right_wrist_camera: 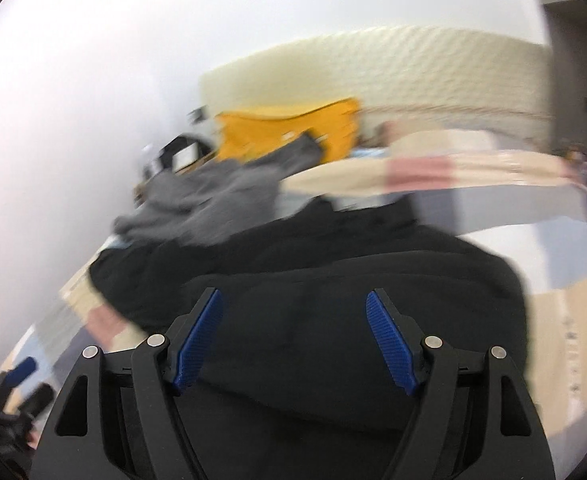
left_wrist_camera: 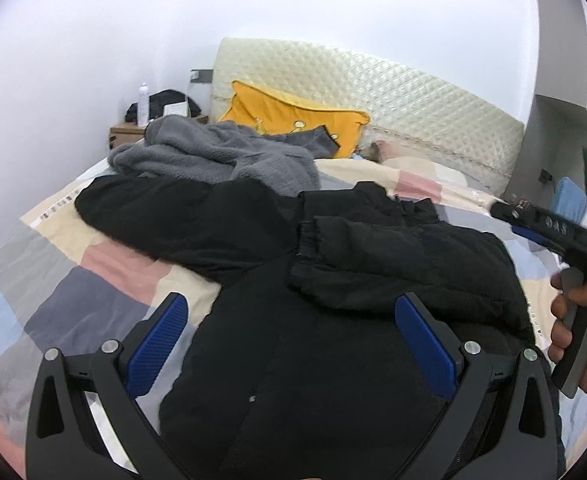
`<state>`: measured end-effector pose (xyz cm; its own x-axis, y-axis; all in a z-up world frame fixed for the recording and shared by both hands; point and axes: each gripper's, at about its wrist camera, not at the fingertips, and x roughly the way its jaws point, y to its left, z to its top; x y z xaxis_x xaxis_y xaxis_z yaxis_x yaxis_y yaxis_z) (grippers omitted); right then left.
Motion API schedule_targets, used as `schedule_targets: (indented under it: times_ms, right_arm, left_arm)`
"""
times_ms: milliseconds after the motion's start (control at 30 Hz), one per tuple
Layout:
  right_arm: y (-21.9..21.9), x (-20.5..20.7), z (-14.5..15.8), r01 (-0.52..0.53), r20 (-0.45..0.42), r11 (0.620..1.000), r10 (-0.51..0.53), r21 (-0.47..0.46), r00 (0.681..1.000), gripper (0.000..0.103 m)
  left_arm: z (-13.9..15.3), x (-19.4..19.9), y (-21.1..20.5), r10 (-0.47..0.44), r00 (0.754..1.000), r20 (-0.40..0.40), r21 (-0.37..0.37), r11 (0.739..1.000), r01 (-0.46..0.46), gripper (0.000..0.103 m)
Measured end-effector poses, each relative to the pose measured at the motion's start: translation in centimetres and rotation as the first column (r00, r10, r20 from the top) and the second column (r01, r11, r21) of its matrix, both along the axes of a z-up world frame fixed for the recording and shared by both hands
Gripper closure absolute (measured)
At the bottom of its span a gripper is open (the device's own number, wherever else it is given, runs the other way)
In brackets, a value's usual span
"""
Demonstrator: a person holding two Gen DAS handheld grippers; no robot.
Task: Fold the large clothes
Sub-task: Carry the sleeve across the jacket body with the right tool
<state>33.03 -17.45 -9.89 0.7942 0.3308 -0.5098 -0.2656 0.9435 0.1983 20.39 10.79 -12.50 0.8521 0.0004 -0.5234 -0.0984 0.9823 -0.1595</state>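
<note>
- Bed (left_wrist_camera: 105,264) fills both views; black jacket (left_wrist_camera: 293,360) sprawls across lower center, long axis running left-right.
- Folded sleeve (left_wrist_camera: 373,264) sits right of center, I'd say nearer my right gripper (right_wrist_camera: 295,340).
- Left gripper (left_wrist_camera: 291,344) and right both spread wide, holding nothing.

"DAS" in pale letters on the right hand-held gripper (left_wrist_camera: 533,220), sheet print illegible

I am in a home bedroom. A bed with a patchwork cover of pink, cream, grey and blue (left_wrist_camera: 105,260) fills the room, backed by a cream quilted padded headboard (left_wrist_camera: 393,96) with a mustard-yellow pillow (left_wrist_camera: 277,112) against it. A small wooden nightstand (left_wrist_camera: 123,133) stands at the bed's far left corner.
</note>
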Motion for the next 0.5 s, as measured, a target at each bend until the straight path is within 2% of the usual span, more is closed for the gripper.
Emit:
schedule_targets:
  times_ms: [167, 233, 333, 433, 500]
  right_arm:
    - [-5.2, -1.3, -1.7, 0.112, -0.002, 0.993, -0.112, -0.034, 0.994, 0.029]
    - [-6.5, -2.1, -2.4, 0.13, -0.003, 0.99, -0.131, -0.055, 0.991, 0.029]
    - [-7.9, -2.6, -3.9, 0.149, -0.025, 0.985, -0.152, -0.091, 0.988, 0.029]
    - [-9.9, -2.8, -5.5, 0.172, -0.057, 0.981, -0.177, -0.084, 0.983, 0.029]
    - [-10.6, -2.6, -6.7, 0.204, -0.09, 0.971, -0.216, -0.122, 0.972, 0.029]
  left_arm:
    - [0.1, -0.4, -2.4, -0.074, 0.997, 0.021, 0.053, 0.996, 0.073, 0.0]
    - [0.0, -0.3, -3.1, -0.12, 0.993, 0.016, 0.039, 0.992, 0.119, 0.0]
    - [-0.5, 0.0, -4.2, -0.165, 0.986, -0.007, 0.013, 0.986, 0.165, 0.0]
    - [-1.0, 0.3, -5.4, -0.172, 0.985, -0.031, 0.054, 0.983, 0.173, 0.0]
    - [-1.4, 0.5, -6.0, -0.186, 0.981, -0.05, 0.066, 0.98, 0.189, 0.0]
